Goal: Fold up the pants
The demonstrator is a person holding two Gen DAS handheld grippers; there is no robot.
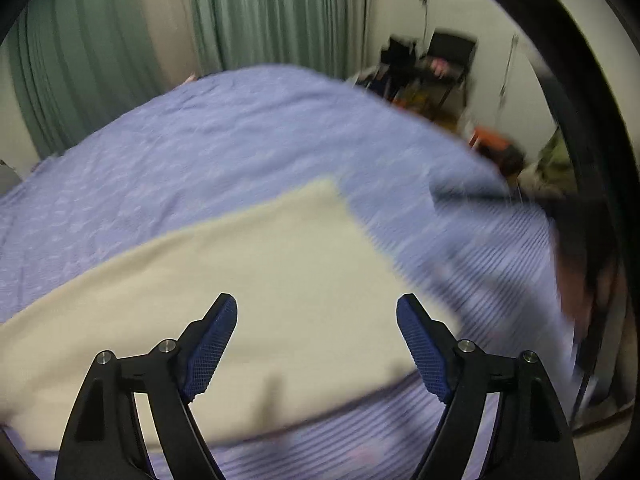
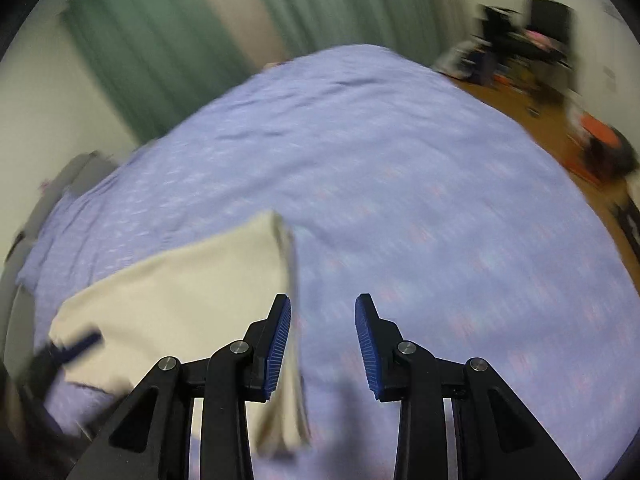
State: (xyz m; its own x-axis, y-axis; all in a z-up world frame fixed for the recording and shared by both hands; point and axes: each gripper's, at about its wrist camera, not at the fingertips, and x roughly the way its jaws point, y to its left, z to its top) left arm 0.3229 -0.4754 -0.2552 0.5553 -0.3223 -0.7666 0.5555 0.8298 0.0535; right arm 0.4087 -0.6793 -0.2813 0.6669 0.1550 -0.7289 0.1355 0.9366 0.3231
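A bed [image 1: 168, 152] with a lilac patterned cover fills both views, green curtains [image 1: 260, 12] hanging behind it. On the cover lie the pants [image 1: 248, 280], cream, folded into a flat slab; in the right wrist view their near edge [image 2: 294, 320] stands up in thin layers. To the right, a wooden floor [image 2: 516, 108] carries blurred clutter and a dark chair [image 1: 452, 54]. The left hand-held gripper [image 1: 316, 306] hovers over the pants, its jaws spread wide with nothing between them. The right hand-held gripper [image 2: 323, 304] stands partly open over the cover, jaws empty, its left pad [image 2: 278, 344] just beside the pants' edge. Whether they touch is unclear.
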